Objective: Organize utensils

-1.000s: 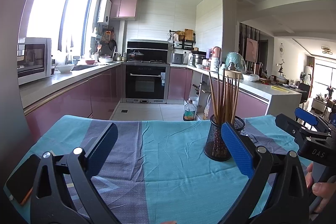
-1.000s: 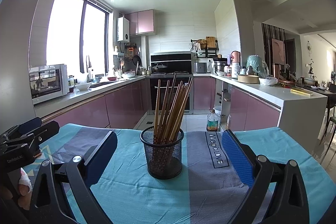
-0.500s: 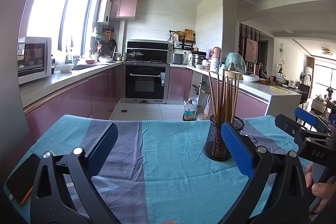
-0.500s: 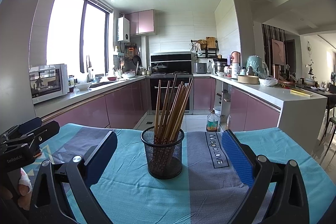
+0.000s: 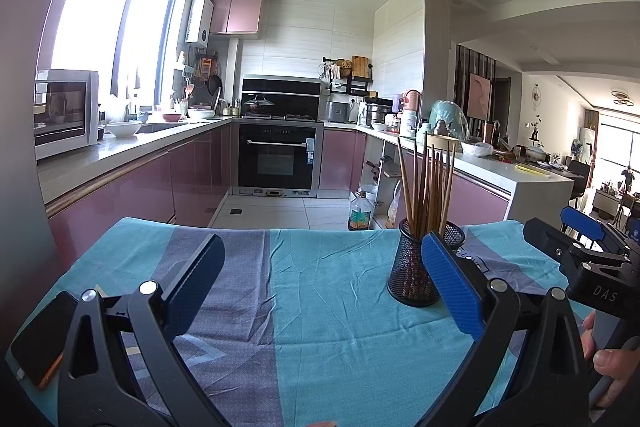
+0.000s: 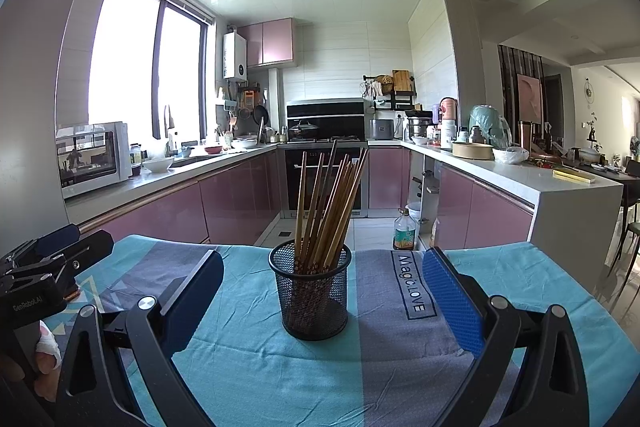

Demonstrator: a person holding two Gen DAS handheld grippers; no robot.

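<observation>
R gripper [image 6: 322,291] agape; holder [image 6: 310,297] btm unclear.

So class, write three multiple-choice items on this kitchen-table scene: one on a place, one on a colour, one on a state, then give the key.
1. Where do the brown wooden chopsticks stand?
A. flat on the cloth
B. in the black wire-mesh cup
C. in the sink

2. What colour is most of the tablecloth?
A. red with white
B. yellow with green
C. turquoise with grey-purple bands

3. How does the right gripper stand?
A. jaws open, empty
B. shut on a chopstick
C. shut on the cup

Key: 1 B, the sticks rise from the cup's mouth. 2 C, the right wrist view shows turquoise beside grey-purple bands. 3 A, the blue pads sit wide apart either side of the cup, touching nothing.
</observation>
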